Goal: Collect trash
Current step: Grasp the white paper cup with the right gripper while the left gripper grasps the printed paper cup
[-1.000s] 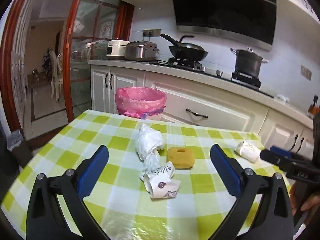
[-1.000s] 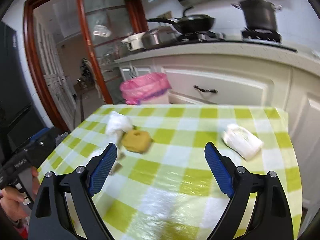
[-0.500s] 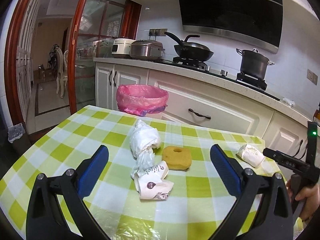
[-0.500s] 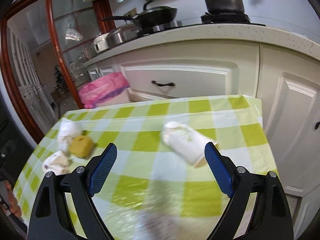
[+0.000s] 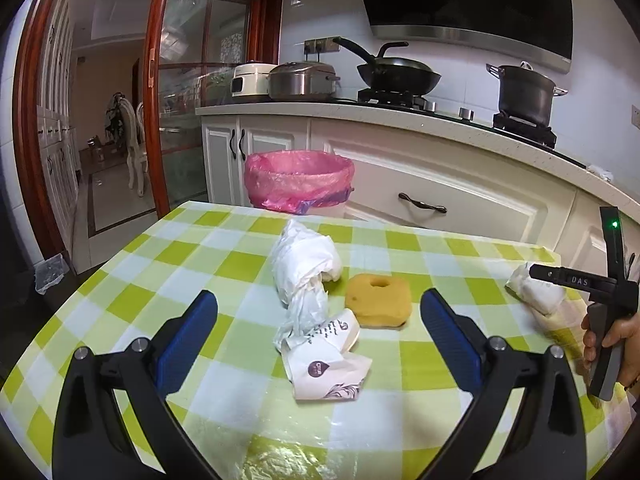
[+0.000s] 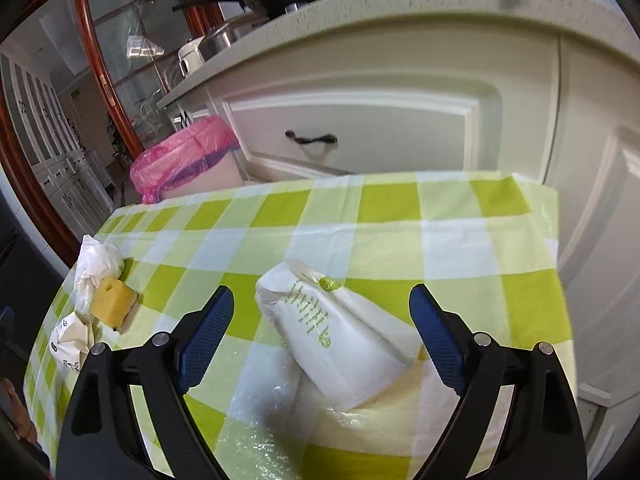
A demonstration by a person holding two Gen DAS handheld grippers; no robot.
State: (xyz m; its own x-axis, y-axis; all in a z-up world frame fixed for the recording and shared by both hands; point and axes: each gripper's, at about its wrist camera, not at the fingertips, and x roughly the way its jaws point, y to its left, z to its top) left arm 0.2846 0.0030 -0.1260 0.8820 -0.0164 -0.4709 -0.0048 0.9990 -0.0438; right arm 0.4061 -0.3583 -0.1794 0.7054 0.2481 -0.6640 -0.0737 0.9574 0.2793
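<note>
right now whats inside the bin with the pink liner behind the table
Only the pink liner over the rim of the bin shows. The bin stands on the floor past the far edge of the table, and both cameras sit too low to see its contents.

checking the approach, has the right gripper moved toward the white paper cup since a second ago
Yes. The right gripper has closed in on the white paper cup, which now lies between its open jaws; against the checked tablecloth it moved toward the far right corner.

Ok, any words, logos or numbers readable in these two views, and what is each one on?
"DAS": on the right hand-held gripper, seen from the left wrist.
Green print on the white paper cup: too distorted to read.
Dark script and round logo on the crumpled cup: too small to read.
Nothing else readable.
</note>
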